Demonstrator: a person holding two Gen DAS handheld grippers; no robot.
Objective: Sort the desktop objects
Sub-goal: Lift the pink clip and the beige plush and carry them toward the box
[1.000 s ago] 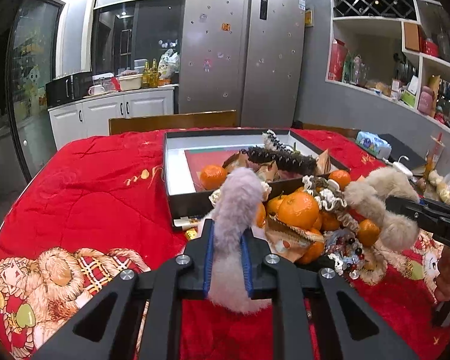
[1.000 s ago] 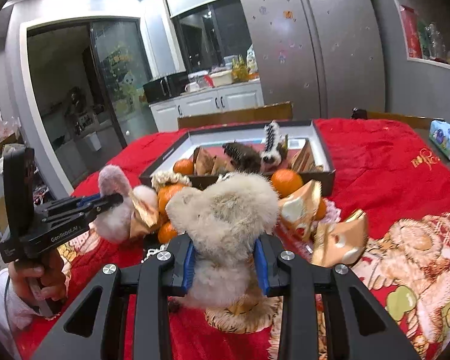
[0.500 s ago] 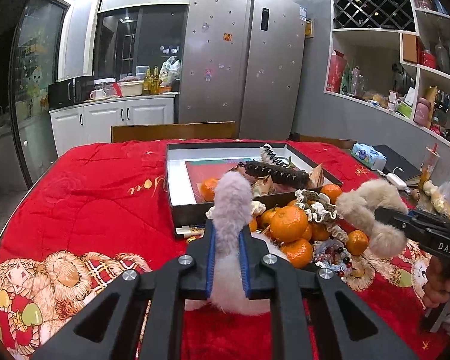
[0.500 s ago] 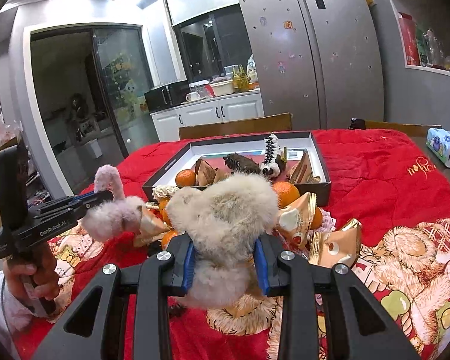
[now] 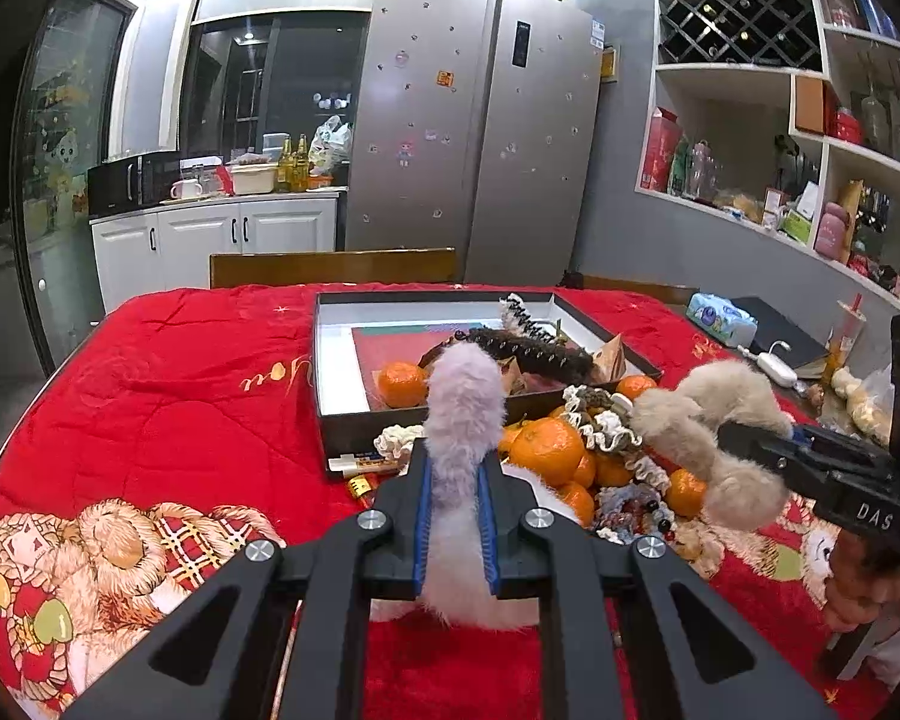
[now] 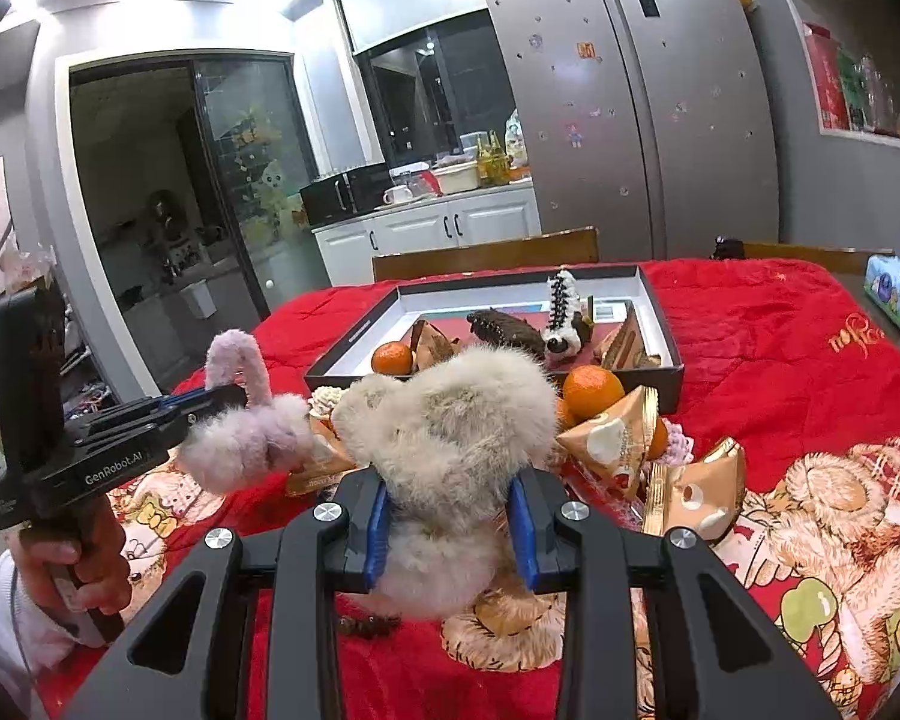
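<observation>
Kitchen table under a red quilt (image 5: 168, 372); we hold one furry piece in each tool, both above the clutter.

Left gripper (image 5: 455, 498) is clamped on a lilac fluffy piece (image 5: 463, 420), long axis running away from the camera toward the open box (image 5: 330, 360). Right gripper (image 6: 450, 516) is closed around a beige fluffy piece (image 6: 450, 420), bunched, so we cannot tell its axis. Tangerines (image 5: 547, 447) and snack packets (image 6: 612, 438) lie just before the box.

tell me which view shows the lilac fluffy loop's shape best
The right wrist view: the lilac fluffy loop appears side-on, its arch rising above the left hand-held gripper. The left wrist view shows it end-on, a furry strip clamped between the blue pads, hiding the loop shape.
</observation>
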